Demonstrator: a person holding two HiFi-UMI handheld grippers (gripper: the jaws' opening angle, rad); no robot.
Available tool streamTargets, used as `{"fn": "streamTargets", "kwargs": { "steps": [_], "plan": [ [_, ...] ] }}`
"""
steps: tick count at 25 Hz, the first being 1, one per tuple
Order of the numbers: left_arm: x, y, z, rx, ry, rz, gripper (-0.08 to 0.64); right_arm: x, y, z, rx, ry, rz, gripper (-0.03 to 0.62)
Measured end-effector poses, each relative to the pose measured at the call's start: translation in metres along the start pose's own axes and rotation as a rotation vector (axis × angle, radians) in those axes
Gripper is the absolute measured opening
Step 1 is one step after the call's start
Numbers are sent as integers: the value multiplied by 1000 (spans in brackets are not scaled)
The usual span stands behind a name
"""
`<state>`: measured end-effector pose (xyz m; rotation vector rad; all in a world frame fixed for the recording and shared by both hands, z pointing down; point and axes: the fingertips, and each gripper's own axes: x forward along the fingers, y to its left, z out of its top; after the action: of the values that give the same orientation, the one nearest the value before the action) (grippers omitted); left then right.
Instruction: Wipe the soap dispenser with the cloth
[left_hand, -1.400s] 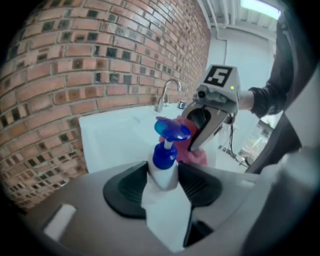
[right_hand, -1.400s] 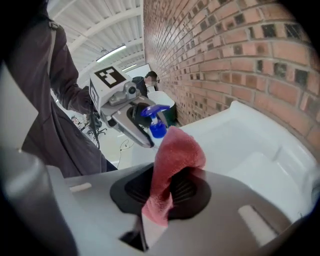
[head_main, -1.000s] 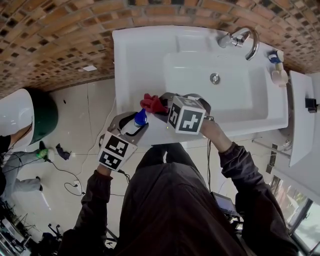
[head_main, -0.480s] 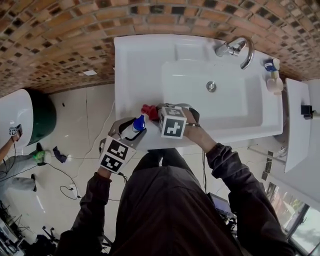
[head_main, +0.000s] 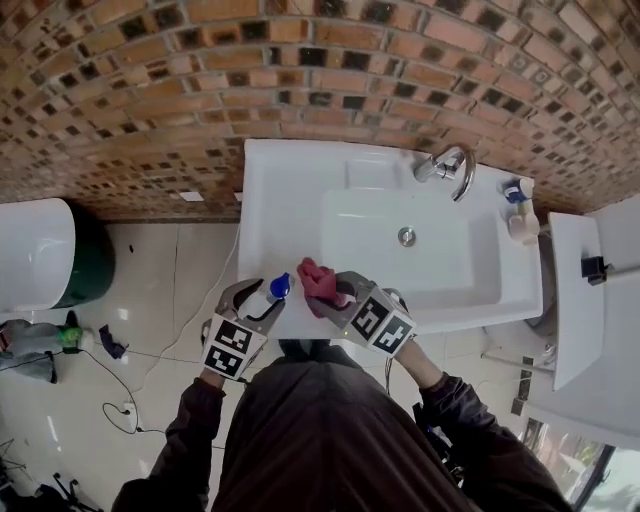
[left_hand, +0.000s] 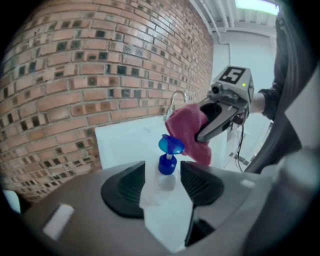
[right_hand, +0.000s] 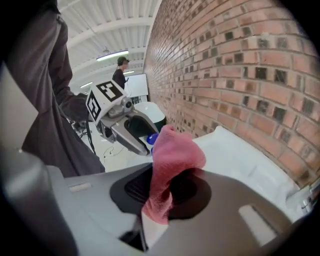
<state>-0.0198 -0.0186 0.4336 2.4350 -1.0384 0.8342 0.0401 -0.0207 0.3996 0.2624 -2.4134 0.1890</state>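
Observation:
The soap dispenser (left_hand: 167, 162), a white bottle with a blue pump, lies between the jaws of my left gripper (left_hand: 162, 182), pump pointing away. Both pads touch its body, though the jaws have just been opening further. In the head view the left gripper (head_main: 258, 298) holds the soap dispenser (head_main: 281, 285) over the sink's front rim. My right gripper (right_hand: 167, 192) is shut on a pink cloth (right_hand: 172, 155) that bunches above its jaws. In the head view the cloth (head_main: 318, 280) hangs just right of the pump, in the right gripper (head_main: 335, 295).
The white sink (head_main: 290, 190) has a chrome tap (head_main: 445, 165) at the back and a drain (head_main: 406, 237). A second dispenser (head_main: 518, 215) stands at its right end. Brick wall behind. A white shelf (head_main: 570, 300) is at the right, a white and green fixture (head_main: 40, 250) on the left.
The right gripper has rolled and drawn back toward the sink's front edge with the cloth, which now sits level with the pump. The left gripper has kept the dispenser at the front rim.

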Motion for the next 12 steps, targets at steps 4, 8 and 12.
{"fn": "streamTargets", "kwargs": {
  "steps": [4,8,12],
  "plan": [
    [-12,1,11,-53,-66,64,231,-20,4,16,52,-99,-37,67],
    [-39,-19,20,-104,-142,66,207,-23,29,16,88,-124,-42,67],
    [-55,-27,33,-126,-210,96,140,-24,36,19,102,-145,-31,67]
  ]
}}
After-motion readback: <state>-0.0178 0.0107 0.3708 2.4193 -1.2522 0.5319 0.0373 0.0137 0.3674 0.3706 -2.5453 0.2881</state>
